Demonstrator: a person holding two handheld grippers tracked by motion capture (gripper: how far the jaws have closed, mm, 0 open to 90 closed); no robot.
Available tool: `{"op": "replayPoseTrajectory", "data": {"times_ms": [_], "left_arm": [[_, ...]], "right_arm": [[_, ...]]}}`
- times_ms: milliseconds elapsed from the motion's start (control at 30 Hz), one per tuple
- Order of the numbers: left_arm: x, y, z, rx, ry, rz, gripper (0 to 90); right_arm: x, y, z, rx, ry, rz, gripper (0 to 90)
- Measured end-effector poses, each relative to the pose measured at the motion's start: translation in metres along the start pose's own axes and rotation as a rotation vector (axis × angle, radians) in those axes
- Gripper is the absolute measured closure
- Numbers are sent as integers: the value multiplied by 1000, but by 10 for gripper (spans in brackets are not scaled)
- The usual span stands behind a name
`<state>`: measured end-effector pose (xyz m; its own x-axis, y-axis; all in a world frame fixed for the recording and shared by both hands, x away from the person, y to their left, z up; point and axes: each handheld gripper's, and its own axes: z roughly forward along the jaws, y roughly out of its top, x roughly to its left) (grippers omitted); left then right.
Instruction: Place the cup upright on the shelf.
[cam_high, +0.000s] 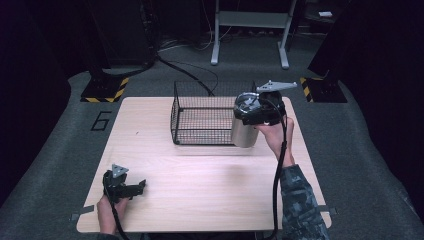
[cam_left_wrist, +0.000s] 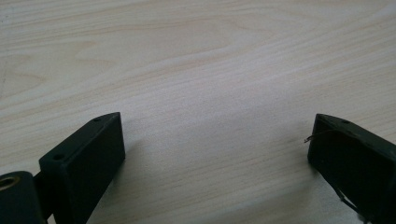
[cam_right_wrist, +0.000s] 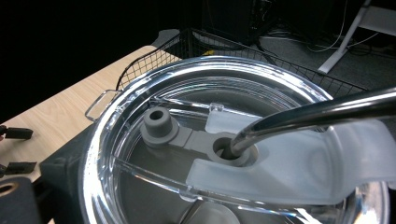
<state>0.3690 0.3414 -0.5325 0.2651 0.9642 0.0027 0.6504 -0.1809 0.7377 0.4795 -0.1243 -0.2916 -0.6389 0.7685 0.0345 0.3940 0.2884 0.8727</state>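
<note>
A steel tumbler (cam_high: 244, 131) with a clear lid (cam_right_wrist: 187, 140) stands upright in my right gripper (cam_high: 257, 114), which is shut on its upper part. It is at the front right corner of the black wire basket (cam_high: 200, 120). A metal straw (cam_right_wrist: 322, 111) goes through the lid's hole, and a grey stopper (cam_right_wrist: 159, 122) sits beside it. I cannot tell whether the tumbler's base touches the table. My left gripper (cam_high: 136, 188) rests near the table's front left, open, with bare wood between its jaws (cam_left_wrist: 215, 140).
The wooden table (cam_high: 200, 190) is bare between the two grippers. The basket looks empty and has a small handle (cam_right_wrist: 97, 103) at its end. Beyond the table are a grey floor, cables and a white stand (cam_high: 250, 30).
</note>
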Motion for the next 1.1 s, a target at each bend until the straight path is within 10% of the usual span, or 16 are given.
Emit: {"op": "replayPoseTrajectory", "data": {"times_ms": [1100], "left_arm": [[0, 0, 0, 0, 0, 0, 38]], "right_arm": [[-3, 64, 31, 16, -38, -9, 39]]}}
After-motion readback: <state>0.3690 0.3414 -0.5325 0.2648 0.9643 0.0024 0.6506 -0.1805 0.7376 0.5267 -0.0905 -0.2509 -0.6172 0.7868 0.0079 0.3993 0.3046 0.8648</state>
